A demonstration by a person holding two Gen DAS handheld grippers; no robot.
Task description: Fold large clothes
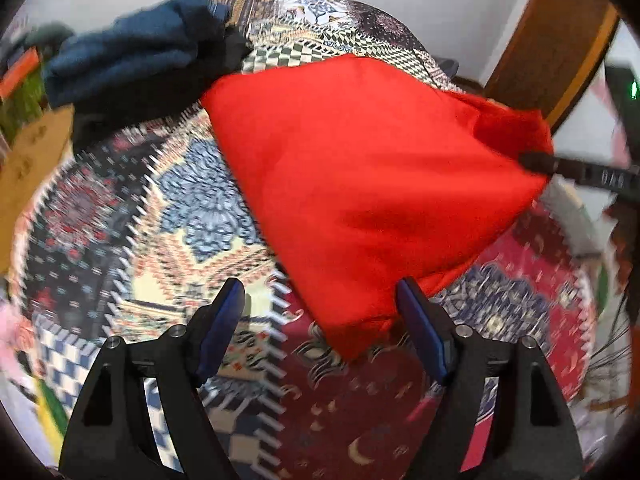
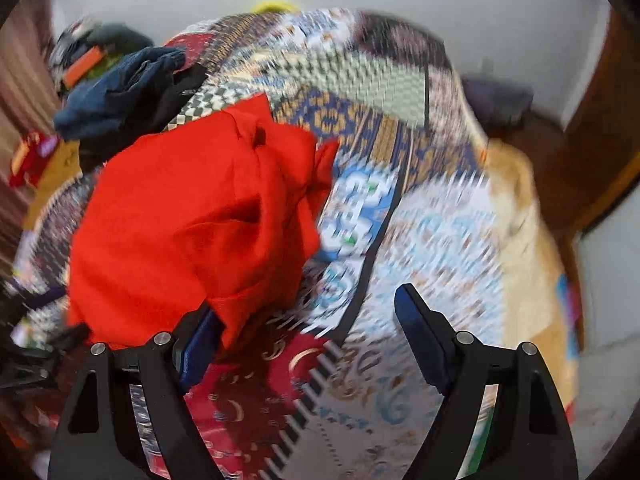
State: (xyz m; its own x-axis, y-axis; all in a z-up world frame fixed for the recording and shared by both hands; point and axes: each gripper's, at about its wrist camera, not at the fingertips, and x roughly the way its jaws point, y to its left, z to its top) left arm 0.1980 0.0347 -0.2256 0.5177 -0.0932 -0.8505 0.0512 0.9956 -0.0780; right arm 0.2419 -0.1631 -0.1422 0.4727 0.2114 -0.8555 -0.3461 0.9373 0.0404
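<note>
Both sets of jaws stand wide apart and neither clamps anything. Seen from the left wrist, the left gripper (image 1: 320, 308) hovers over a patterned bedspread (image 1: 132, 216), with the near corner of a bright red garment (image 1: 360, 184) lying in the gap between its blue pads (image 1: 222, 328), not pinched. Off to the right in that view, a dark finger of the right gripper (image 1: 560, 166) sits at the garment's far corner, which is bunched there. From the right wrist, the right gripper (image 2: 308, 320) points down at the bed; the red cloth drapes over and partly hides its left-hand pad, while the other pad is bare. That view is heavily blurred. A heap of dark blue clothes (image 1: 136, 60) lies at the far left of the bed, apart from the red piece.

The garment looks spread in a rough flat shape but rumpled along its right side. To fold it cleanly, each gripper would likely do best to close on one corner of the same edge, taking just the top layer and none of the bedspread, then lift together so the cloth stays taut.
</note>
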